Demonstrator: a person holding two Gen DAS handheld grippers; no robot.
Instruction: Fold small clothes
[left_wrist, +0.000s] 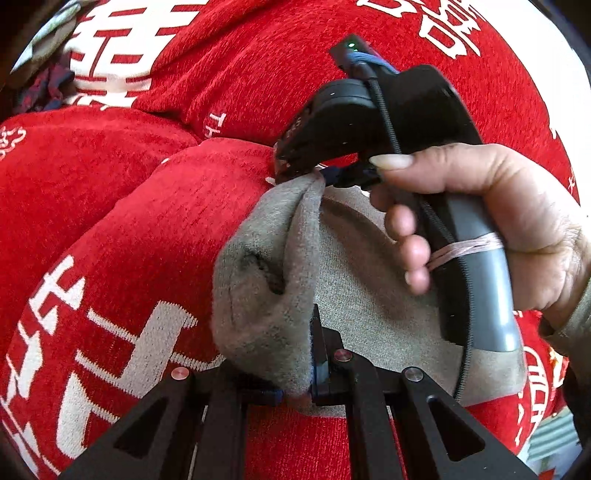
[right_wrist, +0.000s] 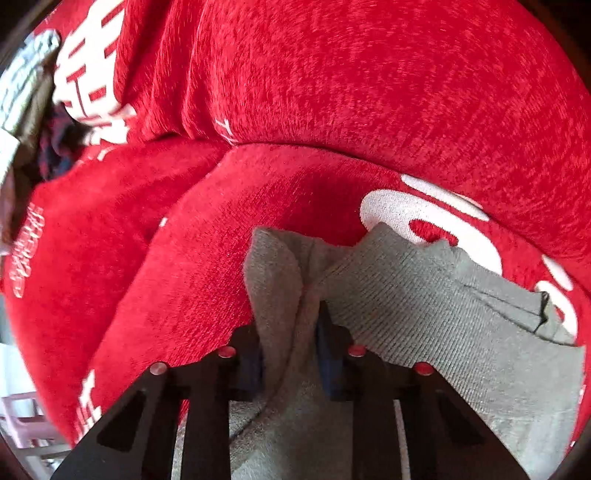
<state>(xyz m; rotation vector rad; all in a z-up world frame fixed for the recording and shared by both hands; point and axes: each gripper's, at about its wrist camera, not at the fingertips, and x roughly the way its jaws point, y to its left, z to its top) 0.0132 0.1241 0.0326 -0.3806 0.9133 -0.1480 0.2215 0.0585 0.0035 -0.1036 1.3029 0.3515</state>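
The red cover (left_wrist: 147, 229) carries large white woven characters of Chinese style beyond, left of and beside the left gripper (left_wrist: 299, 373), none read with certainty. Small white letters "TH" stand on its fold beyond the gripper, the remainder hidden. A circular white emblem at the right is illegible.

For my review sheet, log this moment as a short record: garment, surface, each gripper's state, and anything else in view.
garment: small grey knit garment, bunched into a raised fold
surface: red plush blanket with white characters
left gripper: shut on one end of the garment's fold
right gripper: pinching grey fabric between its pads
right hand: wrapped around the right gripper's handle, seen from the left wrist camera
background: dark patterned cloth at the blanket's far left edge
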